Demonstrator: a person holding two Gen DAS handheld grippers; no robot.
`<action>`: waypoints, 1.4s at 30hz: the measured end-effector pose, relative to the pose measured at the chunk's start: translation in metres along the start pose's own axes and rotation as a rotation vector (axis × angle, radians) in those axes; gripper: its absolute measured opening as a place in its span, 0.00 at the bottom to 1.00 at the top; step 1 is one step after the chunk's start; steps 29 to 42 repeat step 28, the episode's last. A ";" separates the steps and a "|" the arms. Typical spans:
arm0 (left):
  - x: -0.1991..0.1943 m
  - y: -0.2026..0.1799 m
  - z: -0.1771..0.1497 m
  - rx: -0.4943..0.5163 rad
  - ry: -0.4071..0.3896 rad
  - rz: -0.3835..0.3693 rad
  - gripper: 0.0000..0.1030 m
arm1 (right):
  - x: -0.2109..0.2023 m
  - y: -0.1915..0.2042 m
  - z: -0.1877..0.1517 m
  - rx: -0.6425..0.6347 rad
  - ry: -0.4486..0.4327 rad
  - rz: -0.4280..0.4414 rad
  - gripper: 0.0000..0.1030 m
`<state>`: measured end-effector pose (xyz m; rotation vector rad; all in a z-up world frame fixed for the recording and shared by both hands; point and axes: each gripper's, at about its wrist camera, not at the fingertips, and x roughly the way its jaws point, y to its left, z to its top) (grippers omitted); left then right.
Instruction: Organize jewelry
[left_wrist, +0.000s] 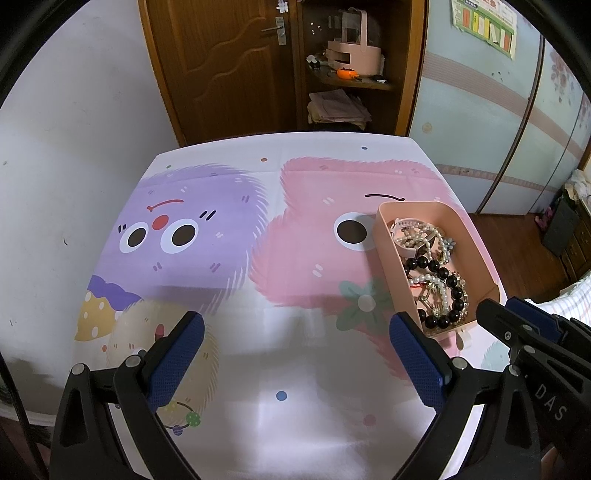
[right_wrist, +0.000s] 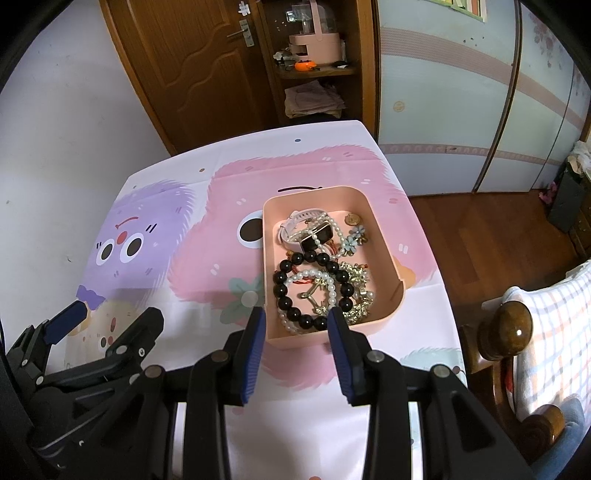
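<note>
A pink tray (right_wrist: 380, 225) stands on the right half of the table and holds a tangle of jewelry: a black bead bracelet (right_wrist: 295, 284), pearl strands (right_wrist: 328, 284), a pink-strapped watch (right_wrist: 314, 234), a flower piece (right_wrist: 357, 233) and gold pieces. It also shows in the left wrist view (left_wrist: 476, 243). My right gripper (right_wrist: 297, 321) is open and empty, its fingertips at the tray's near edge. My left gripper (left_wrist: 295, 332) is open wide and empty over the table's near middle, left of the tray.
The table is covered by a cartoon cloth (left_wrist: 207, 221) with purple and pink monsters. Behind it stand a brown door (left_wrist: 221, 62) and a shelf with a pink organizer (left_wrist: 354, 48). A wooden chair post (right_wrist: 506, 332) and checked fabric are at the right.
</note>
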<state>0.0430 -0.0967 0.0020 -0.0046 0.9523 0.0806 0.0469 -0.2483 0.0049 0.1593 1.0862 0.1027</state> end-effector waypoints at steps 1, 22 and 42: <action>0.000 0.000 0.000 0.001 0.001 0.000 0.97 | 0.000 0.000 0.000 -0.001 0.000 0.000 0.34; 0.001 0.000 -0.005 0.002 0.011 -0.003 0.97 | -0.001 0.000 -0.001 -0.003 0.001 -0.002 0.34; 0.003 0.002 -0.007 0.004 0.019 -0.009 0.97 | -0.002 -0.001 0.000 -0.003 0.000 -0.002 0.34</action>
